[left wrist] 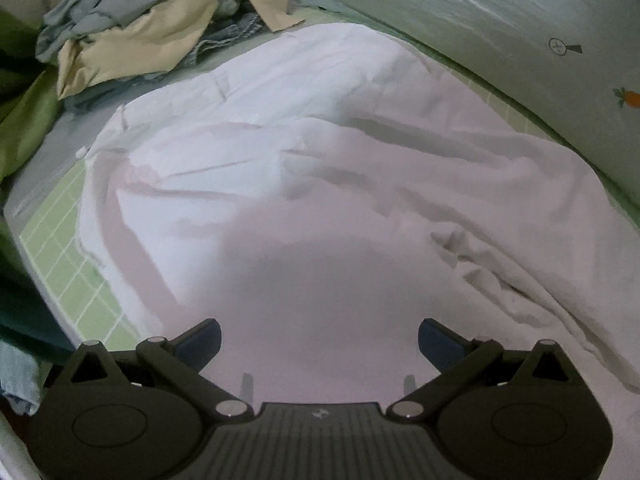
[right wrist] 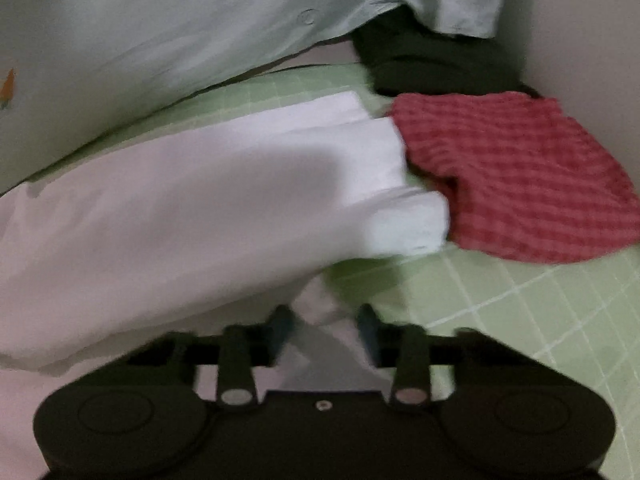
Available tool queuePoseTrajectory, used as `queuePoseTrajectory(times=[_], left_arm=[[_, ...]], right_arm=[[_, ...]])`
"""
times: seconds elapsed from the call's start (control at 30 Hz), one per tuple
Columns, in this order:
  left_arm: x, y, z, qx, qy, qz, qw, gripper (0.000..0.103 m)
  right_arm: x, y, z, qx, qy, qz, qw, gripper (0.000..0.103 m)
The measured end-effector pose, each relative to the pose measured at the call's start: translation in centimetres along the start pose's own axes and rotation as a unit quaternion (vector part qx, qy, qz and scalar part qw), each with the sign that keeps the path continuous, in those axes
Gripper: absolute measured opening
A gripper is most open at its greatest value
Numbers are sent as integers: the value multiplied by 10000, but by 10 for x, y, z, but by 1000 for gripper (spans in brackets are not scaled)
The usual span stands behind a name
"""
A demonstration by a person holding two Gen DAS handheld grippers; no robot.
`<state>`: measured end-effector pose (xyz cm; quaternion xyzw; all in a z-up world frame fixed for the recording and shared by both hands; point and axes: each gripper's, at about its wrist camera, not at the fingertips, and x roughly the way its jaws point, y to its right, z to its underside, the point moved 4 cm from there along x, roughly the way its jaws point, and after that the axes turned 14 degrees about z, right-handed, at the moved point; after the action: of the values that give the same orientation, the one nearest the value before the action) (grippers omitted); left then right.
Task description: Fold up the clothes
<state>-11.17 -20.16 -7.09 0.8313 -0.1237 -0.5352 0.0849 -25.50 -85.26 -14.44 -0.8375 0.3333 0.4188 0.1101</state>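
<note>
A large white garment [left wrist: 320, 184] lies spread and creased on the green checked bedsheet [left wrist: 60, 256]. My left gripper [left wrist: 320, 344] hovers just over its near part, jaws wide open and empty. In the right wrist view the same white garment [right wrist: 192, 208] lies folded over, its end next to a red checked cloth [right wrist: 516, 176]. My right gripper [right wrist: 326, 324] has its jaws partly closed around a corner of the white fabric at the garment's lower edge. The right wrist view is motion-blurred.
A pile of grey-blue and beige clothes [left wrist: 140, 28] sits at the far left of the bed. A pale green pillow or duvet [left wrist: 520, 24] runs along the far side, also in the right wrist view [right wrist: 160, 40]. A dark garment [right wrist: 432, 64] lies behind the red cloth.
</note>
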Motion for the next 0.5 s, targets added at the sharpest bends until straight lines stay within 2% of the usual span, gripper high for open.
queuePoseTrajectory(times=[0.03,0.07,0.1,0.13,0.17,0.2,0.27,0.33,0.4,0.43,0.47,0.5], left_arm=[[-1,-1,1,-32,-6,-14,10000,103],[-2,-1,2,-56,-6,-30,10000,103],[-3,-3,2,-58,13,-53,10000,103],[-4,-5,2,-57,30,-77,9999,103],[-5,-8,1,-47,40,-100,9999,103],[-5,-10,-1,-22,38,-115,9999,103],[-5,-15,-5,25,32,-141,9999,103],[-3,-20,-12,55,30,-145,9999,103],[-1,-25,-23,46,42,-126,9999,103],[0,-28,-29,42,47,-116,9999,103],[1,-30,-35,44,59,-108,9999,103],[2,-32,-43,73,91,-106,9999,103]], right_arm=[[-3,6,2,46,40,-59,10000,21],[-6,13,3,51,88,-70,9999,11],[-11,22,4,105,158,47,9998,11],[-15,31,6,169,231,188,9994,2],[-19,43,7,318,267,594,9974,1],[-20,58,9,472,286,1131,9920,0],[-19,88,13,819,137,1875,9787,0],[-22,109,15,1235,-20,1729,9772,0],[-32,107,13,1100,50,1527,9821,7],[-36,101,13,973,112,1469,9843,21],[-41,93,14,839,178,1420,9861,45],[-45,83,14,780,222,1334,9877,53]])
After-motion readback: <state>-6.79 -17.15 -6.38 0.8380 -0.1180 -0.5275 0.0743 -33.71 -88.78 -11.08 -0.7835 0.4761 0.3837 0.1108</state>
